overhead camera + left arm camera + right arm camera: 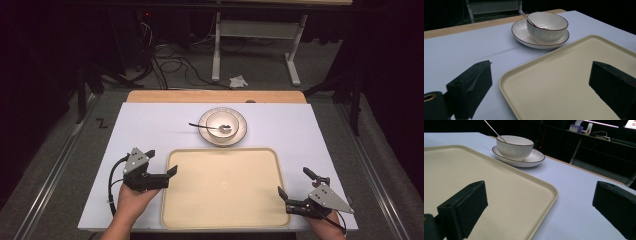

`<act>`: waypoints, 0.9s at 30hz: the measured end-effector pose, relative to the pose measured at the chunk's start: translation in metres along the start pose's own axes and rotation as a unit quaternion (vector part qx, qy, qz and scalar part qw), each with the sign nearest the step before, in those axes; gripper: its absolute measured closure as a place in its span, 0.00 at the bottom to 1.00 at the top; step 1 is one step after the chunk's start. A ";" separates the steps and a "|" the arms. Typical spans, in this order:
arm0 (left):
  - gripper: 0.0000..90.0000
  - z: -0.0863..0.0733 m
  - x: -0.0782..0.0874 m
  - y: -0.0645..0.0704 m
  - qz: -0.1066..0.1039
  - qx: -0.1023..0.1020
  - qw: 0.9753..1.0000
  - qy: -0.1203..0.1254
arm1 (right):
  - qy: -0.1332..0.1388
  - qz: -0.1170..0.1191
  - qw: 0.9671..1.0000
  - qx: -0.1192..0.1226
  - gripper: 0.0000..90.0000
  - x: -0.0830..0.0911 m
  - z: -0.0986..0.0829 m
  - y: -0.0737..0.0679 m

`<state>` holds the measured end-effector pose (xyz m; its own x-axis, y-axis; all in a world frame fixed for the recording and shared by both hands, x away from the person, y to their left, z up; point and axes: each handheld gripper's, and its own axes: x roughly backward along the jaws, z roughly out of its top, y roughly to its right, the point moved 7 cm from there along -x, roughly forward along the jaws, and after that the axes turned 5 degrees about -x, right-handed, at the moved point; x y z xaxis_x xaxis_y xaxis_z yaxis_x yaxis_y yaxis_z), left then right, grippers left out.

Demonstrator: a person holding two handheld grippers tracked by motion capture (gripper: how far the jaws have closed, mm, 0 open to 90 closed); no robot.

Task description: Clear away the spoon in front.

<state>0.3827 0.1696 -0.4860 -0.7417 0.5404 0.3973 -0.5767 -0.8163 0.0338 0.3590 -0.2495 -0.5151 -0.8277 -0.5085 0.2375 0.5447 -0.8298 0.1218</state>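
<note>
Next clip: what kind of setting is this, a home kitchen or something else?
Likely a lab or recording studio, not a kitchen: dark surroundings, loose cables on the floor, and a staged white table holding just a tray, bowl and plate.

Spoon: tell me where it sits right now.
The spoon rests in the white bowl on the plate, its handle pointing left in the high view, just beyond the far edge of the beige tray.

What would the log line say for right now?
left gripper: open, at tray edge | right gripper: open, at tray edge | spoon in bowl on plate
</note>
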 end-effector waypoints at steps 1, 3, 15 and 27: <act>0.08 0.003 -0.004 -0.002 -0.003 0.004 1.000 -0.003 | 0.000 -0.001 1.000 -0.002 0.01 0.000 0.000 0.000; 0.08 0.006 -0.007 -0.004 -0.004 0.005 1.000 -0.005 | 0.001 0.000 1.000 0.000 0.01 0.000 0.000 0.000; 0.09 0.020 -0.024 -0.018 0.001 0.023 1.000 -0.007 | -0.002 0.002 1.000 0.003 0.01 0.000 0.000 -0.001; 0.09 0.038 -0.047 -0.028 -0.003 0.035 0.999 -0.012 | 0.001 0.003 1.000 0.001 0.01 0.000 0.000 -0.001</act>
<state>0.4466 0.1594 -0.4704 -0.7296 0.5411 0.4182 -0.5549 -0.8258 0.1006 0.3590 -0.2489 -0.5156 -0.8246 -0.5137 0.2371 0.5499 -0.8263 0.1221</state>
